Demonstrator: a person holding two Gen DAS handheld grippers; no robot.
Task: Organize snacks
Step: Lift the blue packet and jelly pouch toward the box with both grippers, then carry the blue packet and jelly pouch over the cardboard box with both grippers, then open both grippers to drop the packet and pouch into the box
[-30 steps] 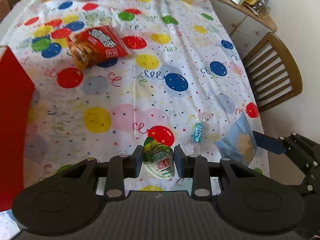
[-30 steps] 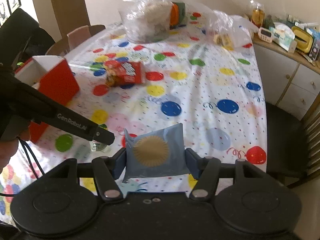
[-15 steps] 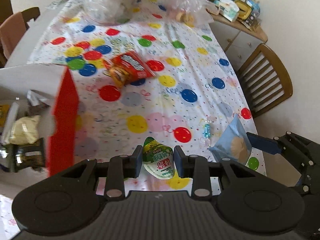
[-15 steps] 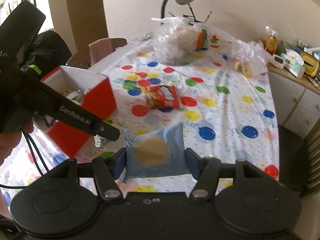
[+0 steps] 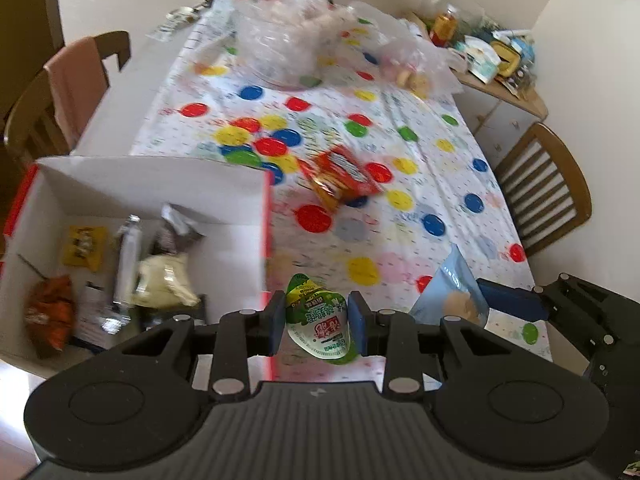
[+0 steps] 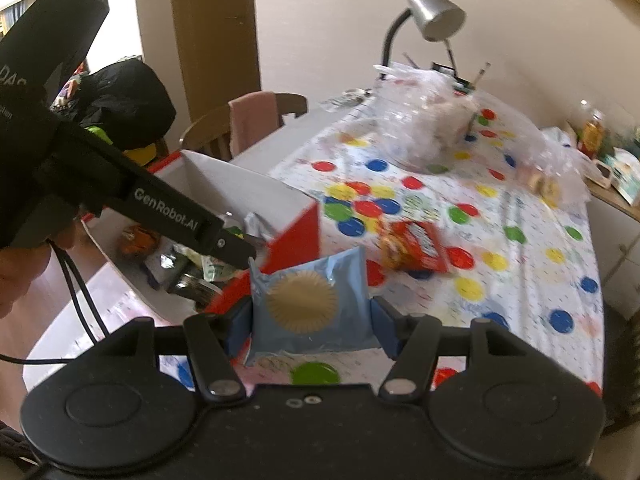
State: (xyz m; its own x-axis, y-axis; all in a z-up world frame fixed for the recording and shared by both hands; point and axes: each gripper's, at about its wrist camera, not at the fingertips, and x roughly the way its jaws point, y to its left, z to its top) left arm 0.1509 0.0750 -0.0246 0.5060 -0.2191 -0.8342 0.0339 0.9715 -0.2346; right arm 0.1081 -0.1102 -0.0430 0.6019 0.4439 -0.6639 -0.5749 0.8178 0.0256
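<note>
Both tools are loaded: left tool (image 5: 317, 317) pinches a green jelly cup (image 5: 320, 326), right tool (image 6: 311, 320) a blue packet (image 6: 310, 306), beside the red box (image 5: 266, 216). Releasing early drops them on the worktop (image 5: 436, 184).

Red box (image 5: 267, 216): near wall hidden behind the left gripper (image 5: 317, 318) body; contents blurred, wrappers unreadable. Orange-red snack bag (image 5: 340, 176) (motion-smeared): print illegible. Sideboard clutter (image 5: 492, 56): too small to identify. Blue packet (image 6: 310, 306): lower edge hidden behind the right gripper (image 6: 310, 320) body.
</note>
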